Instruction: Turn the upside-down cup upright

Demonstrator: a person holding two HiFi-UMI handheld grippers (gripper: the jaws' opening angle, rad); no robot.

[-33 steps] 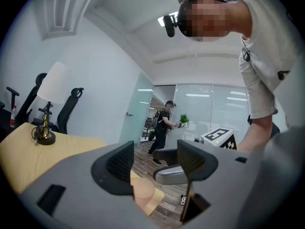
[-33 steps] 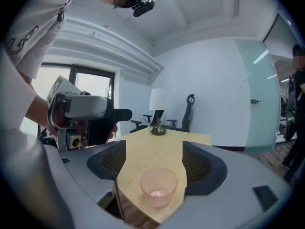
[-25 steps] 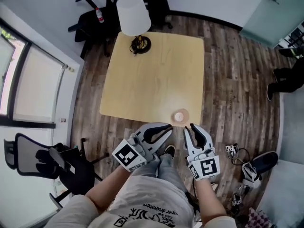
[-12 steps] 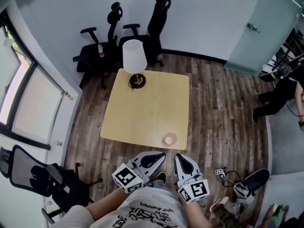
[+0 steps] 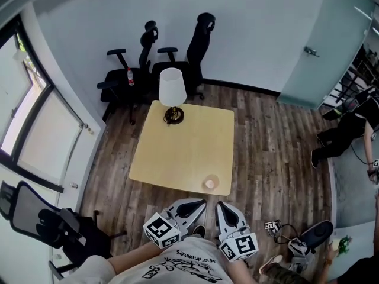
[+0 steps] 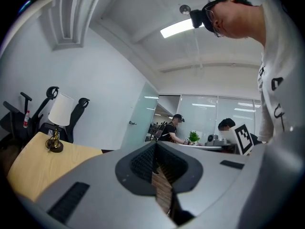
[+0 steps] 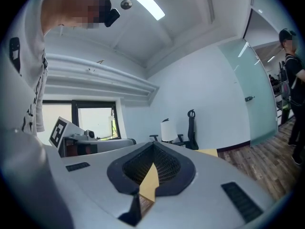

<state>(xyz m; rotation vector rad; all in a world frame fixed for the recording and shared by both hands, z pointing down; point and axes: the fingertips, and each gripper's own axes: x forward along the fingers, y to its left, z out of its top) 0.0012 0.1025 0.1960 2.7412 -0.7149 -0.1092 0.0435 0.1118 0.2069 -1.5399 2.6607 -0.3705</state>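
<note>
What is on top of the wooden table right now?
A white-shaded lamp stands on the table at its far corner; a small cup sits near its near edge. Anything under the cup is covered.

cup point(image 5: 209, 183), orientation too small to tell

cup point(image 5: 209, 183) and lamp point(image 5: 172, 96) on table point(image 5: 183, 149)

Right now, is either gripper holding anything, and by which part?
Nothing. The left gripper and right gripper are both shut and empty; the cup stands on the table.
</note>
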